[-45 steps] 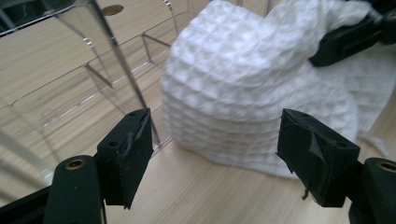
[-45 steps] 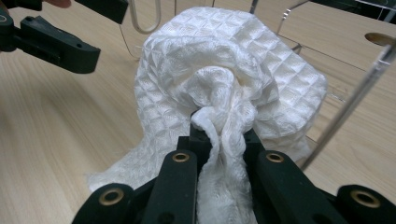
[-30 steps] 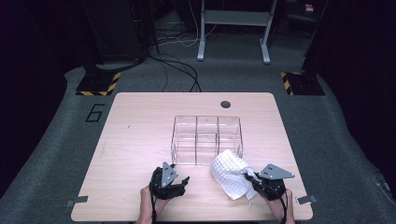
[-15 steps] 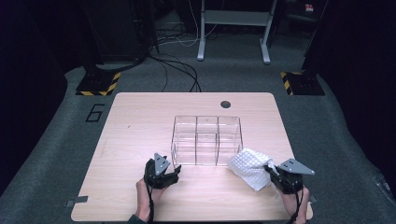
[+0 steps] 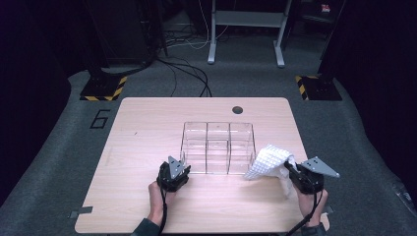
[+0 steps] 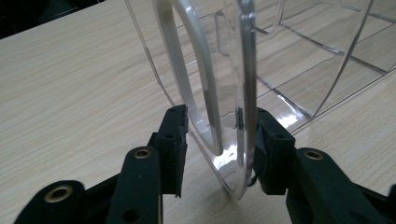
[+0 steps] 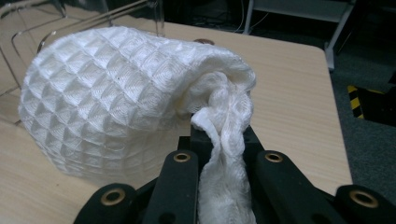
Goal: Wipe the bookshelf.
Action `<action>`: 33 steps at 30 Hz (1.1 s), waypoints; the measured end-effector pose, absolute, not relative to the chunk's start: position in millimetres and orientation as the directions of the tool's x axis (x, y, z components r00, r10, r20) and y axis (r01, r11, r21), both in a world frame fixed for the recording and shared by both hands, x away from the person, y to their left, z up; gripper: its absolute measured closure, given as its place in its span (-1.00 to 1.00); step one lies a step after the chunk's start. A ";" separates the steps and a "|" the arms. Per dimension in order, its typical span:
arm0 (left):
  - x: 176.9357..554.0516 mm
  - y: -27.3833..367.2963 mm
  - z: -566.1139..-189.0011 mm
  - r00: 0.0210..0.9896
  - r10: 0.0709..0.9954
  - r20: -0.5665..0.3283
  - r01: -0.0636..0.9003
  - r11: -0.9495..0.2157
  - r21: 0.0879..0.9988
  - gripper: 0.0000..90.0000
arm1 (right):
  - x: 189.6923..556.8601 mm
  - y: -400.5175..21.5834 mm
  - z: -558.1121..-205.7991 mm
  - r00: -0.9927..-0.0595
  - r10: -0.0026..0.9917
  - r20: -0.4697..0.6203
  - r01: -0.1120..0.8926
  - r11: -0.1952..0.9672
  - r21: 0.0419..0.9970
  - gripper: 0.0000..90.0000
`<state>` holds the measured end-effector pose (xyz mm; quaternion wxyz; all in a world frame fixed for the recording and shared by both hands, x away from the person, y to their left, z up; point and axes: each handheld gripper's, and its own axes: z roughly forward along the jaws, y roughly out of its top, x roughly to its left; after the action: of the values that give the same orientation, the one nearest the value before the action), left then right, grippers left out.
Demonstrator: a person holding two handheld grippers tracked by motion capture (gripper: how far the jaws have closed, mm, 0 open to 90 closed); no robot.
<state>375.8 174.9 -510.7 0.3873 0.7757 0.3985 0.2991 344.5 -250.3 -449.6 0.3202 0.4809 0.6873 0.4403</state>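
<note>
**Organizer braced at its corner, cloth held ready**

Table (image 5: pixel 128 147) carries the clear organizer (image 5: pixel 218 147) near centre. White waffle cloth (image 5: pixel 268 162) hangs at its 4 o'clock, off the wood, pinched in closed right gripper (image 5: pixel 291 173), prob. for wiping. Left gripper (image 6: pixel 219 140) at 7 o'clock: jaws straddle the near corner wall, just been closing on it; left pad shows a gap, so not yet clamped, likely to steady it

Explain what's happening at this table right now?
A person works with a hand-held gripper in each hand. The right hand-held gripper is shut on a white waffle-weave cloth, held up beside a clear plastic organizer. The left hand-held gripper has just been closing around the organizer's near corner wall; its right pad touches the wall, the left hasn't.
</note>
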 end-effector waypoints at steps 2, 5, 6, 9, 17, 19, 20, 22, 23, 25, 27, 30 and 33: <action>376.5 174.9 -512.9 0.509 0.848 0.150 0.385 -0.380 0.841 0.48 | 344.7 -251.9 -445.9 -0.325 0.945 -0.019 0.373 0.146 0.916 0.85; 375.7 173.6 -513.9 0.508 0.846 0.163 0.377 -0.388 0.841 0.56 | 346.3 -252.1 -440.8 -0.320 0.947 -0.022 0.353 0.141 0.925 0.85; 375.9 173.8 -514.2 0.507 0.846 0.164 0.374 -0.387 0.843 0.57 | 347.0 -251.6 -439.2 -0.322 0.946 -0.023 0.342 0.139 0.929 0.85; 376.0 173.7 -514.8 0.503 0.849 0.162 0.371 -0.382 0.846 0.59 | 351.0 -246.9 -433.6 -0.325 0.945 -0.027 0.310 0.134 0.941 0.85; 374.4 173.1 -517.6 0.493 0.853 0.168 0.353 -0.373 0.858 0.60 | 372.4 -222.9 -420.4 -0.372 0.926 -0.056 0.283 0.171 0.944 0.84; 373.8 172.8 -518.2 0.490 0.854 0.173 0.351 -0.375 0.858 0.60 | 378.1 -216.5 -420.8 -0.392 0.918 -0.064 0.282 0.186 0.941 0.84; 373.8 173.0 -518.5 0.491 0.855 0.170 0.350 -0.372 0.860 0.60 | 382.1 -212.9 -421.3 -0.401 0.913 -0.068 0.283 0.194 0.940 0.84; 374.1 174.1 -519.0 0.492 0.854 0.171 0.345 -0.372 0.862 0.60 | 386.5 -208.6 -422.4 -0.414 0.908 -0.068 0.279 0.198 0.940 0.83; 374.5 173.6 -520.3 0.481 0.859 0.174 0.338 -0.365 0.868 0.60 | 389.1 -206.6 -422.8 -0.423 0.904 -0.067 0.277 0.199 0.940 0.83; 373.7 175.2 -520.7 0.493 0.852 0.175 0.337 -0.373 0.865 0.60 | 394.4 -203.9 -423.7 -0.431 0.900 -0.066 0.275 0.201 0.940 0.83; 373.0 175.7 -522.3 0.490 0.855 0.173 0.331 -0.365 0.870 0.60 | 400.1 -202.3 -424.4 -0.443 0.894 -0.062 0.271 0.199 0.942 0.83; 372.4 175.8 -524.3 0.486 0.856 0.175 0.317 -0.359 0.878 0.60 | 408.1 -200.1 -425.2 -0.448 0.892 -0.063 0.273 0.203 0.940 0.83; 370.9 175.4 -524.2 0.490 0.853 0.182 0.318 -0.369 0.874 0.60 | 416.5 -195.7 -427.2 -0.449 0.891 -0.066 0.271 0.207 0.940 0.82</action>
<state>370.9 175.4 -524.2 0.4092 0.7599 0.3850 0.3269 416.5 -195.7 -427.2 0.3252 0.4118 0.7054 0.4764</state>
